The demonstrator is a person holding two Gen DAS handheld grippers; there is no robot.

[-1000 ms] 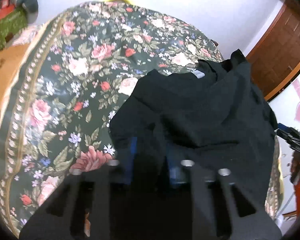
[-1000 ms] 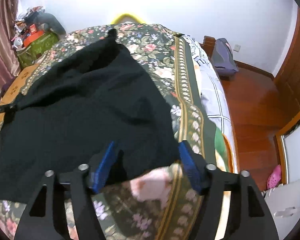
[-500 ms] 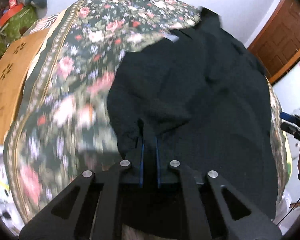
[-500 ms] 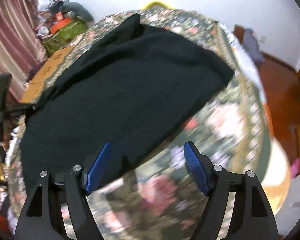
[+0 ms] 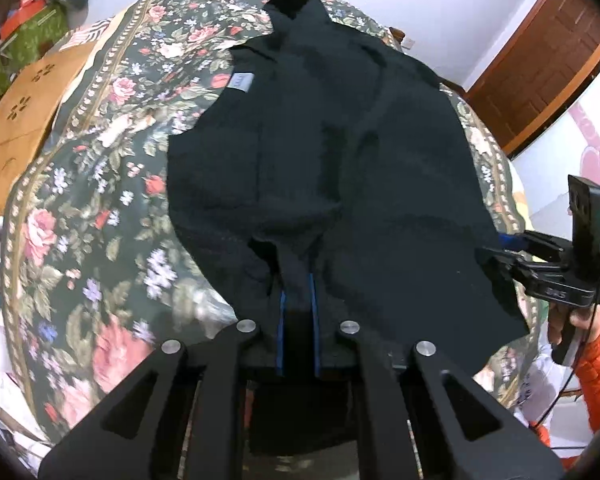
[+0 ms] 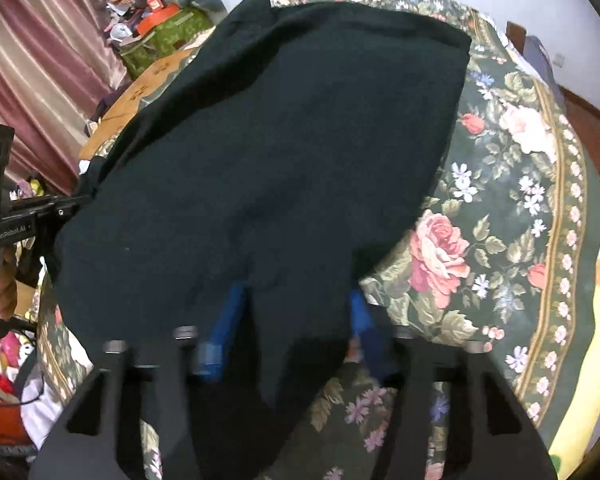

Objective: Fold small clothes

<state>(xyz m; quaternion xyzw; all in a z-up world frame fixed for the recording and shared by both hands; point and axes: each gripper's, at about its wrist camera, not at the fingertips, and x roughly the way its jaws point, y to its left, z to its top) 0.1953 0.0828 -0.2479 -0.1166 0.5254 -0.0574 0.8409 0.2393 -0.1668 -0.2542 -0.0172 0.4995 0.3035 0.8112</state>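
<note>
A black garment [image 5: 340, 160] with a grey neck label [image 5: 240, 81] lies spread over a floral bedspread [image 5: 100, 200]. My left gripper [image 5: 298, 300] is shut on a bunched fold of the garment's near edge; in the right wrist view it shows at the cloth's left corner [image 6: 60, 212]. My right gripper [image 6: 296, 308] sits over the garment's [image 6: 280, 140] near hem, its jaws closing with cloth between the blue pads [image 6: 230, 312], which still stand apart. In the left wrist view the right gripper [image 5: 504, 248] meets the cloth's right edge.
A cardboard box [image 5: 24, 108] lies left of the bed, and a green bag [image 6: 160, 40] and striped curtain [image 6: 40, 80] stand behind it. A wooden door [image 5: 540, 68] is at the far right. A hand with an orange sleeve [image 5: 596, 360] holds the right gripper's handle.
The left gripper shut on the garment's edge and pulled it along, spreading the cloth. The right gripper came down onto the hem and its jaws narrowed around the cloth.
</note>
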